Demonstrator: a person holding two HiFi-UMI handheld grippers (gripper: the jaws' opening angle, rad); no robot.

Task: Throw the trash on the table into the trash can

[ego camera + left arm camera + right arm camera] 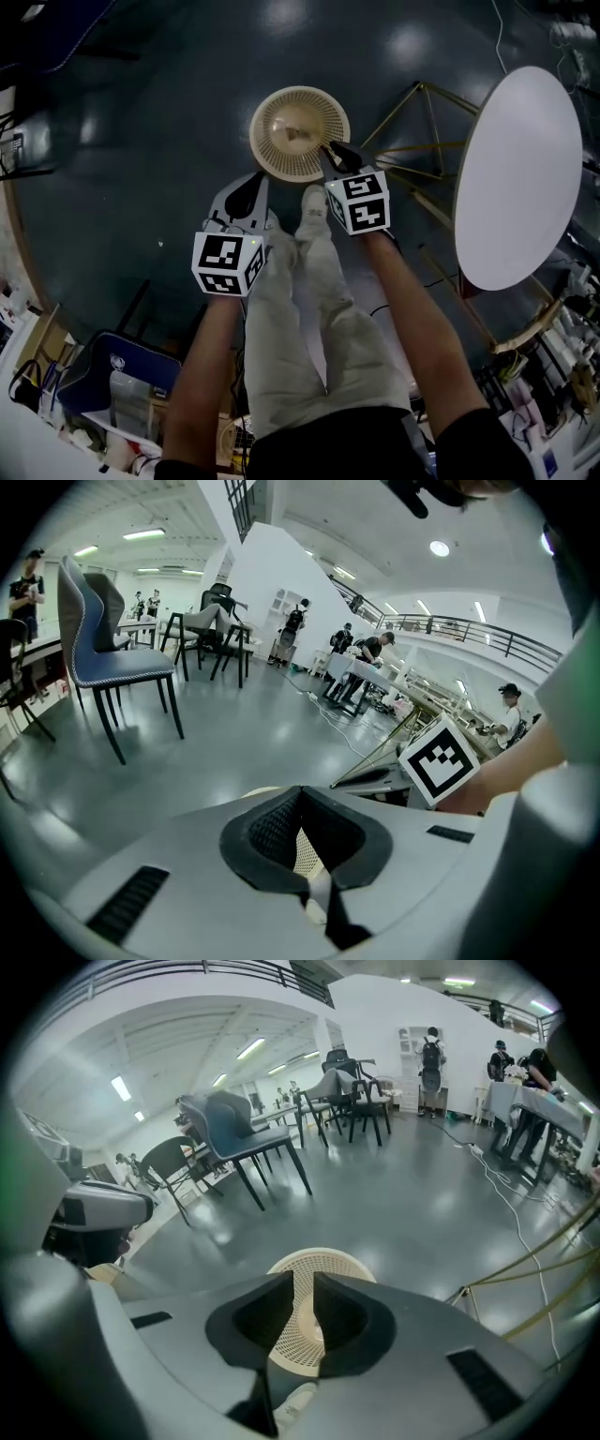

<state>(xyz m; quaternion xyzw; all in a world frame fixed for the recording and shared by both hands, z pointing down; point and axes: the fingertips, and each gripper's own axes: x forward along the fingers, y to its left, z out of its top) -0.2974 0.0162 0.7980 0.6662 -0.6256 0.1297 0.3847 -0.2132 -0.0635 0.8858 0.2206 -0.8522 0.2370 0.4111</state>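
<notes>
Above the floor bin — two empty grippers
The cream mesh trash can [263, 150] stands on the dark floor, left of the round white table [516, 178], with a pale scrap [298, 135] inside. Near its rim, the left gripper [255, 184] is pinched closed on nothing — the right gripper [330, 156] is slightly parted, also bare.

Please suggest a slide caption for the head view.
The left gripper and right gripper hover over a cream trash can beside a white round table.

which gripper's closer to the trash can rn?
Right. In the head view the right gripper overlaps the trash can at its near rim; the left gripper sits just outside that rim.
</notes>
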